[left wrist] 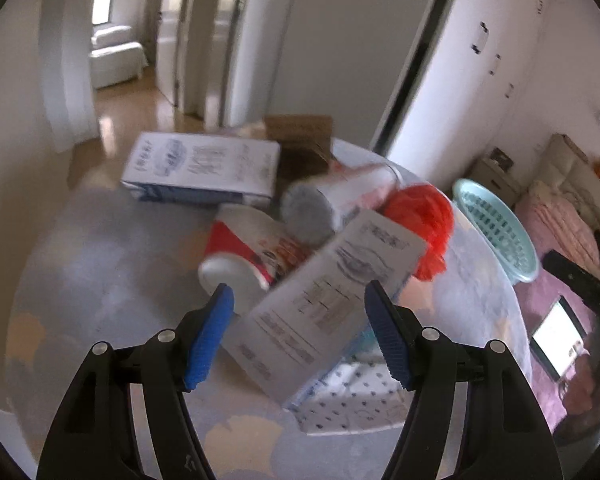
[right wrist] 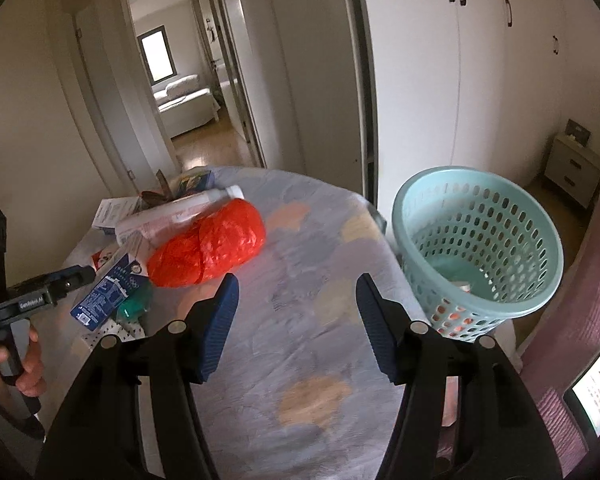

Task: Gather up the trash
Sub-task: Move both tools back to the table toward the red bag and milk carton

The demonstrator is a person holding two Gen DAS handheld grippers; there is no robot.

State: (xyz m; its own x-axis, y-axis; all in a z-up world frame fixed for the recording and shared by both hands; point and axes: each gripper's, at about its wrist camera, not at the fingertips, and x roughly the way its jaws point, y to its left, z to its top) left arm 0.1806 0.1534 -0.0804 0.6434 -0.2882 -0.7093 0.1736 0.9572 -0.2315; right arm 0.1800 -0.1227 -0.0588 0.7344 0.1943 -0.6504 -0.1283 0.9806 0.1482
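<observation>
While your left tool [left wrist: 300,300] hangs with its jaws apart and empty, the tilted white carton [left wrist: 332,300] lies straight ahead at 12 o'clock between the pads, its long axis running from 7 to 1 o'clock. Your right tool [right wrist: 296,312] is also spread and empty over bare desk [right wrist: 300,360], with the basket [right wrist: 476,240] at 2 o'clock, so the left is nearer.

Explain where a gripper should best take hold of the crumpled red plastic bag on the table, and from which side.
Probably from above, jaws straddling the narrow crease across the middle of the red plastic bag: it is soft and bulges either side there, and its right side faces bare tablecloth.
</observation>
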